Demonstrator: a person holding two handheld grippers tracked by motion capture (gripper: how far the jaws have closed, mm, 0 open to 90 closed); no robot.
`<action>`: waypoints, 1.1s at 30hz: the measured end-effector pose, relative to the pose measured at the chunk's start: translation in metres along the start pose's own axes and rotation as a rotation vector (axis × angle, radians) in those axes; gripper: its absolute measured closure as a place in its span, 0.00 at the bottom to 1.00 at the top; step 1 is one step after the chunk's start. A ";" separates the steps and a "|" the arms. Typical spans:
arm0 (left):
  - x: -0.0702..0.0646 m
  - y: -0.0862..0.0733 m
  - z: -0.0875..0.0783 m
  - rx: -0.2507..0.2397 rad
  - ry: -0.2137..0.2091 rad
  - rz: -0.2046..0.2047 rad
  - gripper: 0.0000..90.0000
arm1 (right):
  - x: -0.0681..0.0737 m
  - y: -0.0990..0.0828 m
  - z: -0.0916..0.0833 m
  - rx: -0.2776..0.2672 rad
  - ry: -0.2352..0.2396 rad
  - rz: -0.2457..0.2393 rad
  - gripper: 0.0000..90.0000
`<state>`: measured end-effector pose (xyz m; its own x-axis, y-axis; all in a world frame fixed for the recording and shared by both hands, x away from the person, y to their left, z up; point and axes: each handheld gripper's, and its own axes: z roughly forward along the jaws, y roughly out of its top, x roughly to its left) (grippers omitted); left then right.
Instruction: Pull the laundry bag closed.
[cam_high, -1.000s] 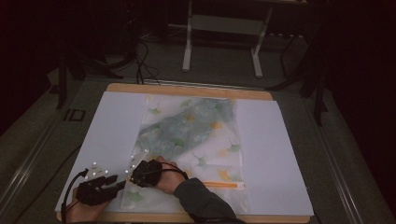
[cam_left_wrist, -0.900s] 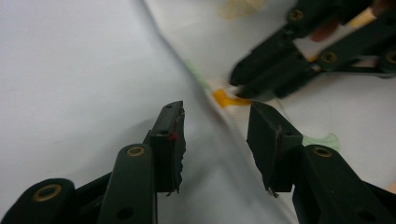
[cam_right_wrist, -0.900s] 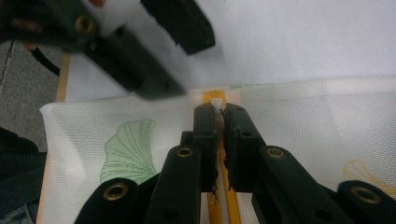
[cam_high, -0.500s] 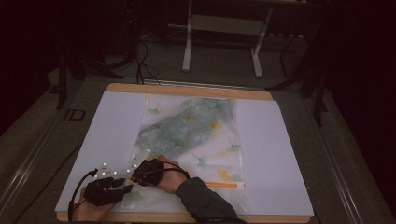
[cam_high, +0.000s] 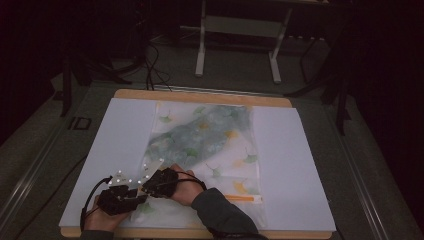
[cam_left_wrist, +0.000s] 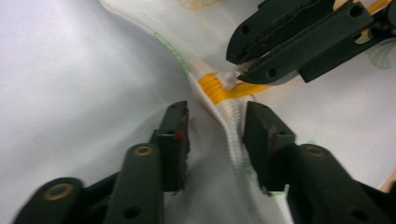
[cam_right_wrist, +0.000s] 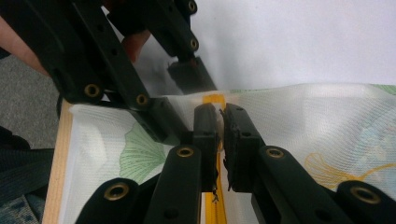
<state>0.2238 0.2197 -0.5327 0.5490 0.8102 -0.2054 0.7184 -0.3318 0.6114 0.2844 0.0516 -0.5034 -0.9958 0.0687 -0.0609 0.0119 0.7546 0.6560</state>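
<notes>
- The mesh bag (cam_high: 205, 150) with the leaf print is lying flat on the white sheet (cam_high: 120, 135) covering the bench (cam_high: 200, 96), and all the action is happening at its near left corner, where the yellow zipper (cam_left_wrist: 219, 91) ends.
- The right tool (cam_right_wrist: 219, 128) is pinching the small white zipper pull (cam_left_wrist: 229, 80); its jaws are standing nearly together with just a sliver between them, right over the yellow tape.
- The left tool (cam_left_wrist: 215, 126) is sitting with its jaws apart, straddling the raised fabric ridge at the bag's corner. It looks like it's getting ready to clamp down, not gripping anything yet as far as I can see.
- Progress-wise I'm guessing this is barely getting going: the pull is sitting at the very end of the track, and the yellow line is running off toward the right along the near edge (cam_high: 242, 198), so the whole zipper run is left to do.
- Nothing else is sitting on the sheet. What's getting in the way is mostly the two tools crowding each other at one corner, plus floppy mesh that's bunching up.
- Beyond the bench there's a metal stand (cam_high: 240, 25) and dark floor, well apart.
</notes>
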 end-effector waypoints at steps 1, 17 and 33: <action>0.000 0.000 0.000 0.000 -0.007 -0.002 0.73 | 0.000 0.000 0.000 0.000 0.001 0.000 0.94; -0.003 -0.001 0.000 -0.011 -0.024 0.013 0.98 | -0.004 -0.013 0.005 0.004 0.026 0.033 0.95; -0.003 -0.001 -0.003 -0.030 -0.022 0.017 0.98 | -0.005 -0.023 0.010 0.026 0.022 0.031 1.00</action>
<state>0.2201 0.2190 -0.5306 0.5701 0.7939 -0.2112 0.6960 -0.3301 0.6377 0.2896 0.0401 -0.5261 -0.9967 0.0782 -0.0238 0.0452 0.7694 0.6372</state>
